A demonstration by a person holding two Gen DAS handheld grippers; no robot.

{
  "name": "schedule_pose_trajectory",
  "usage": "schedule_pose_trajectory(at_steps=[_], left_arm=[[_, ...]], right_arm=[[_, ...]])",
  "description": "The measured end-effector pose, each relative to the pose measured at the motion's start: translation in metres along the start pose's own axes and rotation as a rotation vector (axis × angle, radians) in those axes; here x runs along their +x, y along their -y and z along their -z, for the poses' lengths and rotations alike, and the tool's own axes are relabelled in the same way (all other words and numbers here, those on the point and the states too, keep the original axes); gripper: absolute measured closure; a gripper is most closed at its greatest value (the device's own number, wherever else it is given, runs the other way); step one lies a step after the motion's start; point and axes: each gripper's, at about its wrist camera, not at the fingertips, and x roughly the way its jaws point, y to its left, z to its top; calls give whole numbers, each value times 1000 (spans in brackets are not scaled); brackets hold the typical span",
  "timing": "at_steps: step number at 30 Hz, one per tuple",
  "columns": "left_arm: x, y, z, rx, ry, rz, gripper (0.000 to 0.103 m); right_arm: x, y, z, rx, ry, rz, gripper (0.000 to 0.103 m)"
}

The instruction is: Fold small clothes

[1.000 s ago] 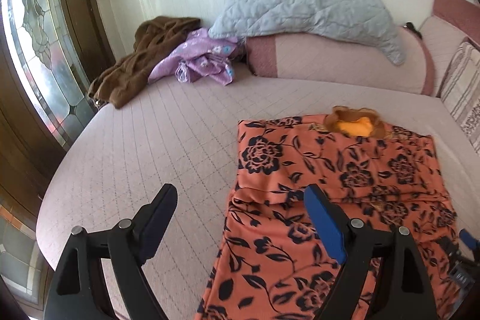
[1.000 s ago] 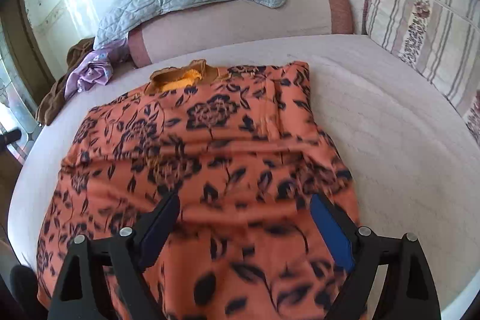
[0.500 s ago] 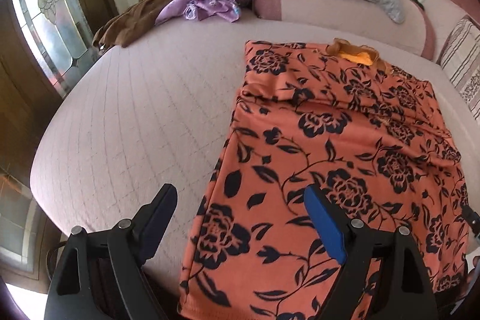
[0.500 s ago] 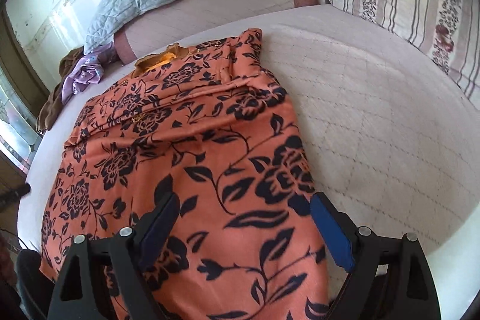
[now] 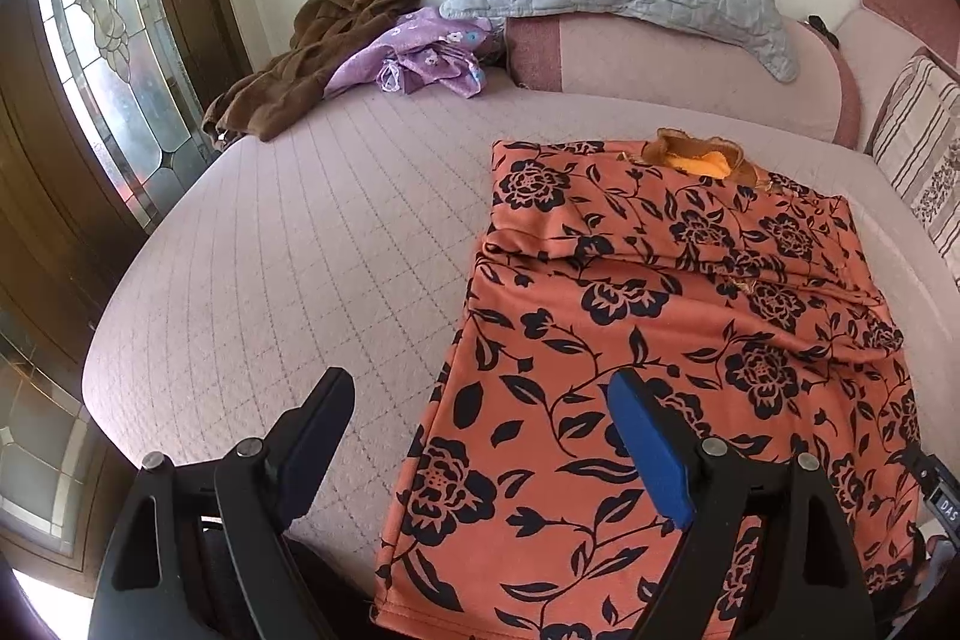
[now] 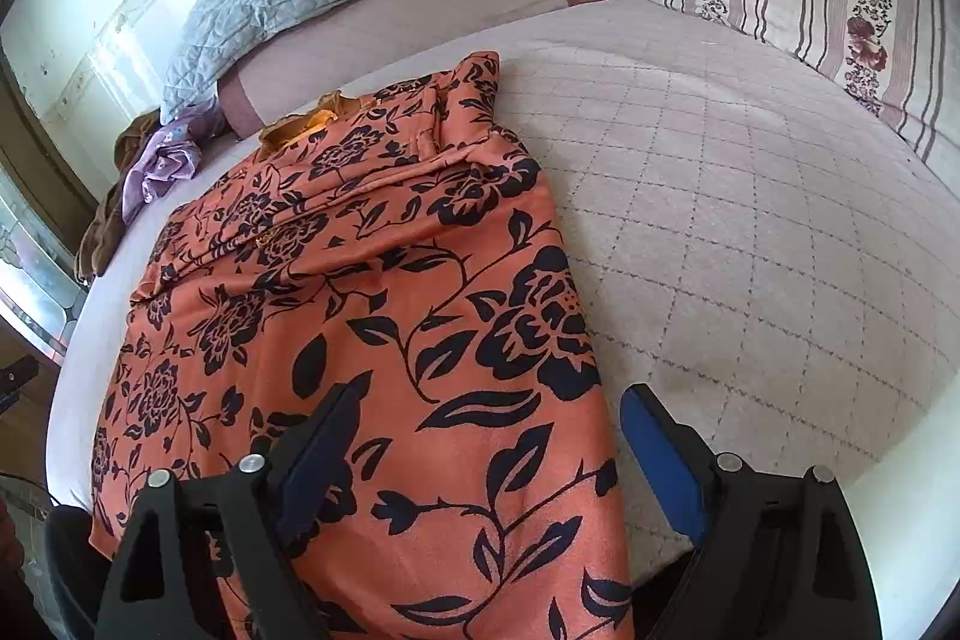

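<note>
The orange flowered garment (image 5: 678,340) lies flat on the bed (image 5: 312,244), its long axis running from the near edge, where both grippers are, away toward the bolster, collar (image 5: 696,157) at the far end. The sleeves look already turned in, giving a long strip whose hem reaches the bed's near edge.

The left gripper (image 5: 480,436) has its fingers apart and holds nothing; the garment's left side edge runs between them, with the hem corner just below. The right gripper (image 6: 486,436) is likewise spread wide and empty, straddling the garment's right side edge (image 6: 594,370) near the hem. Each gripper is thus nearest its own hem corner, so the likely next move is to pinch both corners and carry the hem away toward the collar.

The only writing is on a small tag at the lower right of the left view, reading something like "DAS" (image 5: 948,508); the garment shows no label.
</note>
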Motion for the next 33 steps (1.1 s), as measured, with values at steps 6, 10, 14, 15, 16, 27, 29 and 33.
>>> schedule_pose_trajectory(at_steps=[6, 10, 14, 15, 16, 27, 29, 33], left_arm=[[-13, 3, -7, 4, 32, 7, 16], [-21, 6, -12, 8, 53, 11, 16], [-30, 9, -17, 6, 70, 20, 16], [-33, 10, -19, 7, 77, 21, 16], [-35, 11, -19, 8, 80, 22, 16], [-42, 13, -19, 11, 87, 19, 16], [-42, 12, -19, 8, 85, 20, 16], [-42, 10, -18, 2, 81, 32, 16]], right_arm=[[0, 0, 0, -3, 0, 1, 12], [-1, 2, -2, -2, 4, 3, 12], [-3, 1, -4, -1, 14, 1, 12], [-4, 1, -5, -1, 18, 0, 12], [-4, 1, -6, -1, 21, 0, 12], [-6, 4, -6, 9, 32, -10, 12], [-6, 7, -6, 16, 32, -5, 12], [-8, 9, -6, 16, 31, -1, 12]])
